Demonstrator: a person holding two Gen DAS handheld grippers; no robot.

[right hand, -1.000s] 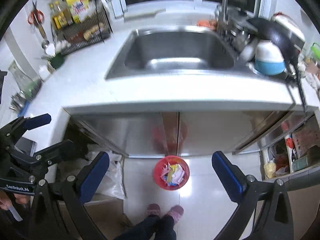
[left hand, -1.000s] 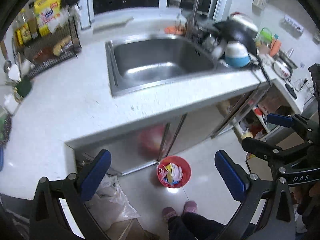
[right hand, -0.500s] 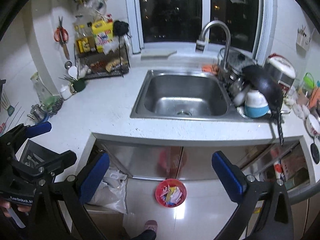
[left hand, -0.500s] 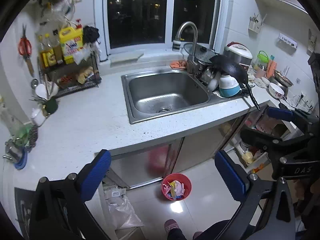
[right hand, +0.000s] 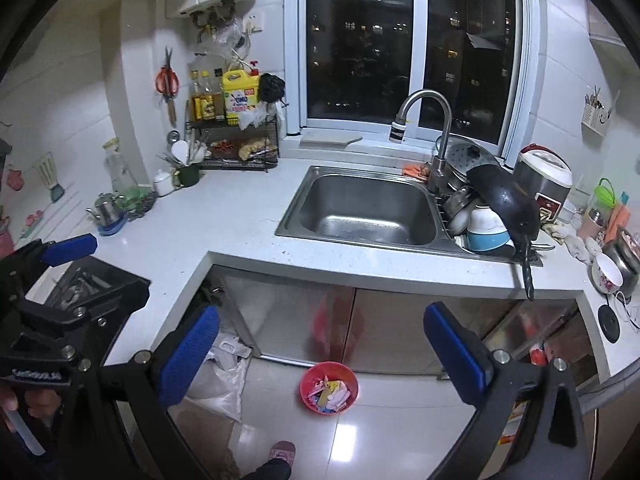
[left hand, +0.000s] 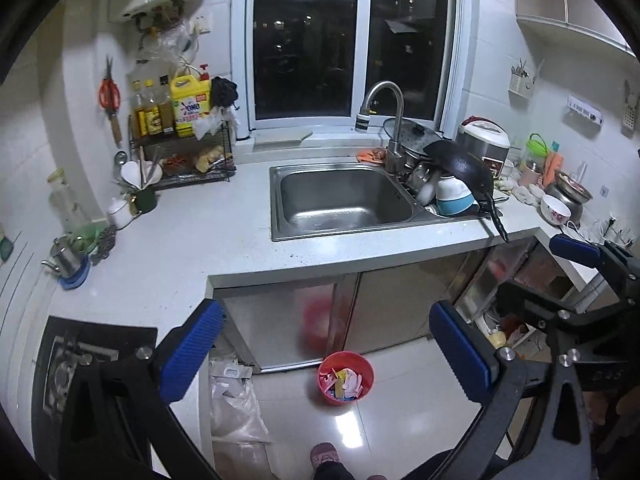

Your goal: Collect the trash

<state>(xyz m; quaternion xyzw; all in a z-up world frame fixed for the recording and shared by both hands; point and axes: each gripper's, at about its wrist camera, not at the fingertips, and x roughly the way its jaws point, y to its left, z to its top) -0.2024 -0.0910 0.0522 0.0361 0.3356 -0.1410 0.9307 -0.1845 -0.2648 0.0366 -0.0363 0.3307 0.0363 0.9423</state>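
Down on the floor, in the left wrist view, a red bin (left hand: 346, 377) of scraps stands before the steel cabinet, framed by the left gripper (left hand: 326, 354), spread wide and empty. Only this view shows the right-hand open shelves (left hand: 516, 320). From the right wrist, the right gripper (right hand: 320, 354) gapes too, above the bin; a white bag (right hand: 218, 376) shows more plainly. I'd judge they're searching for trash; next comes picking a piece off the worktop (right hand: 224, 224).

counter (left hand: 192, 240) bare left of sink (left hand: 340, 200) | dish pile (left hand: 448, 184) crowds right | bin (left hand: 346, 376) open above
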